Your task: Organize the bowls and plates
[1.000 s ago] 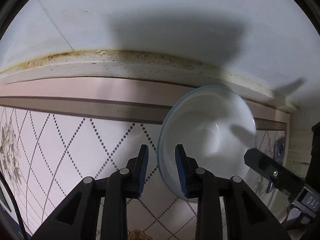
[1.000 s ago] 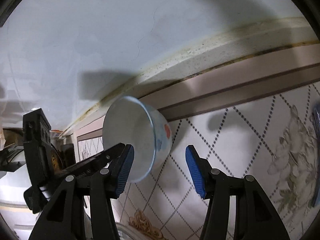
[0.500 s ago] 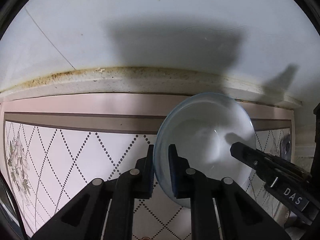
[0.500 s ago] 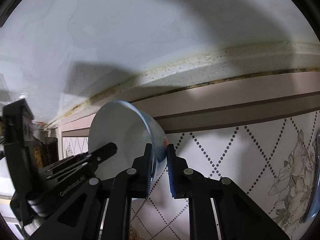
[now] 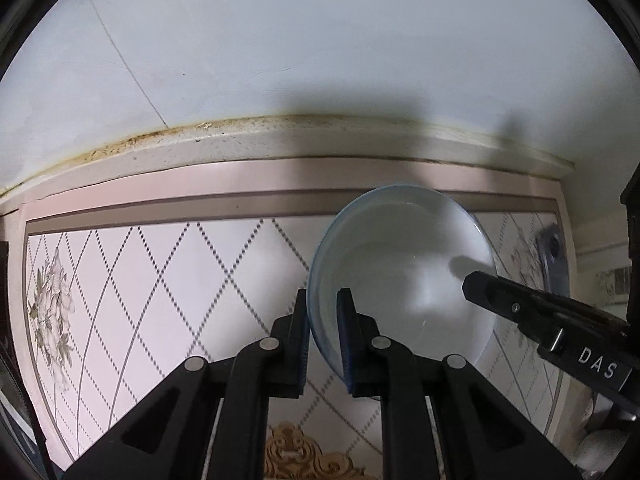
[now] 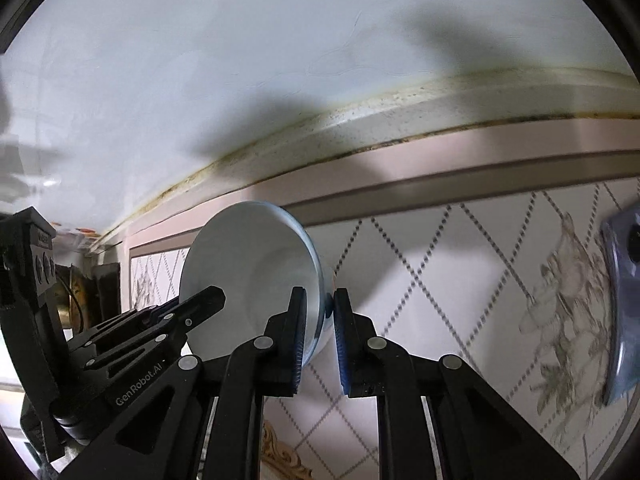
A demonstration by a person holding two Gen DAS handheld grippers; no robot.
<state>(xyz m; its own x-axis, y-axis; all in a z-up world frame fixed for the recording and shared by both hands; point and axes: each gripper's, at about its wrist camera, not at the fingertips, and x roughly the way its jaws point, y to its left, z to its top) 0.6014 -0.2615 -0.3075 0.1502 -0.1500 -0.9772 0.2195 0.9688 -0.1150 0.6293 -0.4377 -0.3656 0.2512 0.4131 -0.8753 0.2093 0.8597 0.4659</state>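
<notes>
A white bowl (image 5: 408,276) with a pale blue rim is held up in the air on its side, its opening facing the cameras. My left gripper (image 5: 323,336) is shut on its left rim. My right gripper (image 6: 320,332) is shut on the opposite rim of the same bowl (image 6: 252,272). The right gripper's finger shows in the left wrist view (image 5: 532,312) at the bowl's right edge. The left gripper shows in the right wrist view (image 6: 160,328) at the bowl's lower left.
Behind the bowl is a tiled wall with a diamond and flower pattern (image 5: 140,280), a pink border strip (image 5: 200,184) and a stained ceiling moulding (image 5: 240,140). A blue-grey fitting (image 6: 624,300) hangs on the wall at the right.
Both grippers have closed on the bowl's rim, the left a second ago half open, the right wide open. Both views have tilted slightly and the bowl sits a little lower in frame.
</notes>
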